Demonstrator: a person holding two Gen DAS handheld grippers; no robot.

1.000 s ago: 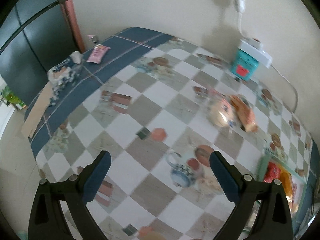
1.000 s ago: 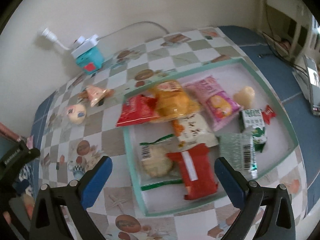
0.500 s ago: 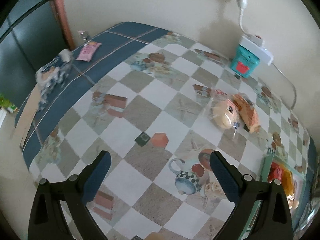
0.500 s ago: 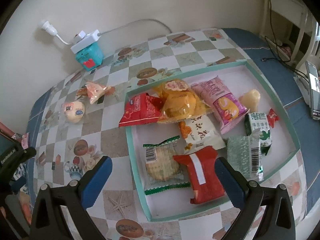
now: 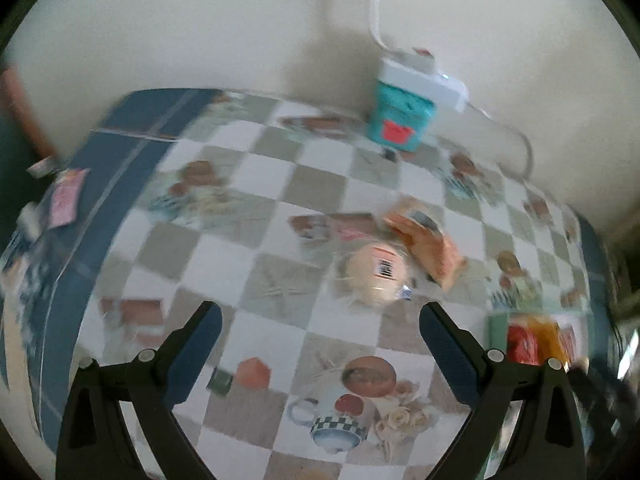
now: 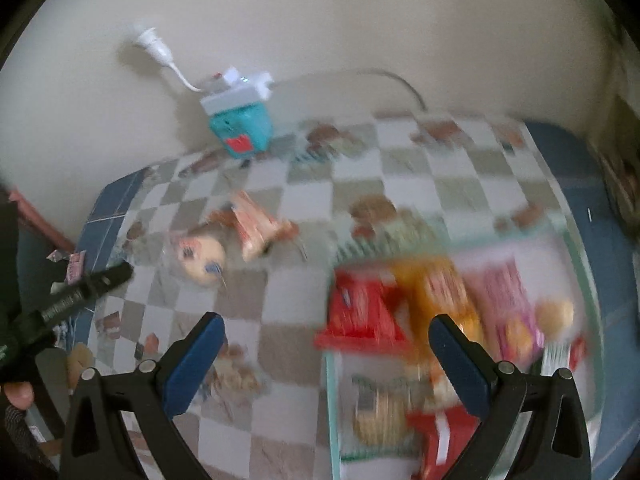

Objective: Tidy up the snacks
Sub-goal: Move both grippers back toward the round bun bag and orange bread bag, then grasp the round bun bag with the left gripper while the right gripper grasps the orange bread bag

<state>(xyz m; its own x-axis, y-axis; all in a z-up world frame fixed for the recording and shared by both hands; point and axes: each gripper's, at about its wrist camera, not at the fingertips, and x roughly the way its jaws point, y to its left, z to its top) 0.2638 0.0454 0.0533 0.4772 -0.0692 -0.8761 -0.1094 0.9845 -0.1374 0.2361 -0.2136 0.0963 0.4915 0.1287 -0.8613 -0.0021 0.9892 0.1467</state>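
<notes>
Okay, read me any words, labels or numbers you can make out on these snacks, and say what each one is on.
No text can be read.
Round bun packet: a barcode label shows, digits too blurred.
Orange wrapper: blurred.
Red packet, yellow packet, pink packet in the tray: print smeared by motion.
Teal box: red patch, nothing legible.

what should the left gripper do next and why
Probably ease the left gripper forward and down over the round wrapped bun. Both grippers are open and empty. The bun and the orange packet beside it lie on the checkered tablecloth, outside the tray that holds the other snacks, and the bun sits just ahead of the left gripper.
</notes>
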